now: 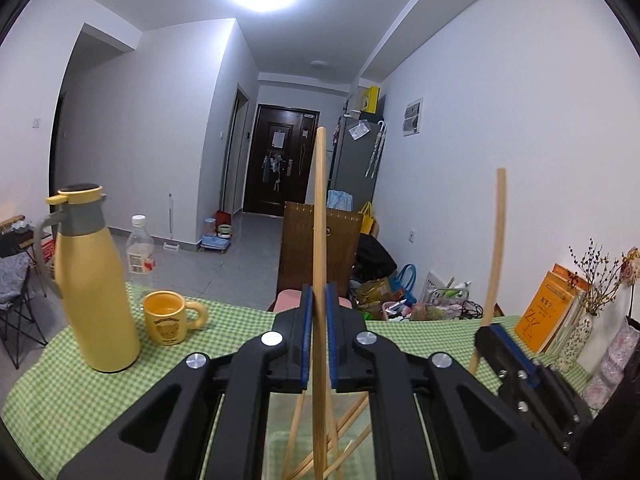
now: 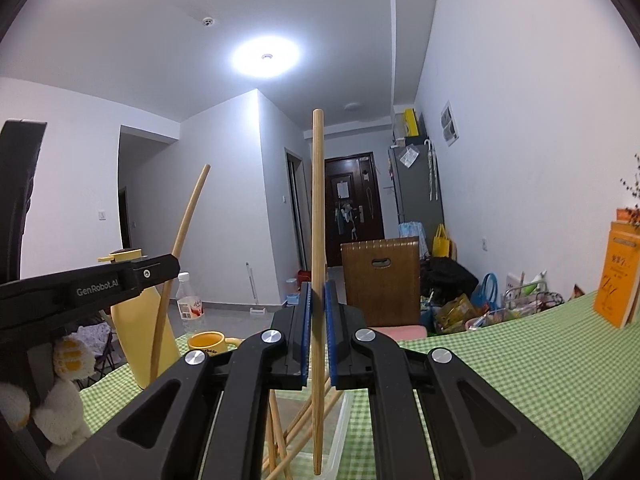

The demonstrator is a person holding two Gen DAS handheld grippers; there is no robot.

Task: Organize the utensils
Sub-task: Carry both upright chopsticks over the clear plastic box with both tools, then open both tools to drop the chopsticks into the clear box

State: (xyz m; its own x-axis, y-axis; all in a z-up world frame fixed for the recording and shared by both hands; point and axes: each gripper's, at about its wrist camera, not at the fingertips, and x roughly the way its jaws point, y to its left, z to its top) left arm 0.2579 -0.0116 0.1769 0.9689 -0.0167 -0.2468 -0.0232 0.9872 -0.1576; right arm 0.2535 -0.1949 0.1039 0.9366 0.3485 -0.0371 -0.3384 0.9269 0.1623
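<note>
Nearest, under both grippers: a clear plastic container (image 2: 340, 420) on the green checked tablecloth (image 2: 520, 368), with several loose wooden chopsticks (image 2: 296, 432) leaning crosswise inside it.

Left gripper (image 1: 318, 332): blue pads pressed together on one chopstick (image 1: 319, 240), held roughly upright, its lower end down among the loose ones in the container, its top well above the jaws.

Right gripper (image 2: 317, 332): clamped the same way on a second chopstick (image 2: 318, 220), upright, lower tip reaching toward the container floor. The two grippers sit side by side, each visible at the edge of the other's view.

Handling, as judged: the sticks look light, stiff and smooth, round in section. Thin wood between flat pads may pivot or slide if tilted, so a grip low-to-mid shaft, as now, seems sound; holding near a tip would probably let the long end swing. Not fragile, but could snag on the crossed sticks when lifted out or set down.

Farther on the cloth: yellow mug (image 1: 170, 318), tall yellow flask (image 1: 94, 280), clear bottle (image 1: 140, 252) behind. Right side: orange book (image 2: 618, 276) standing. A white plush toy (image 2: 60, 408) hangs by the left gripper.

Beyond the table: wooden chair back (image 2: 382, 276), clutter on the floor, grey fridge (image 2: 418, 192), dark door (image 2: 352, 200) at the far end.
</note>
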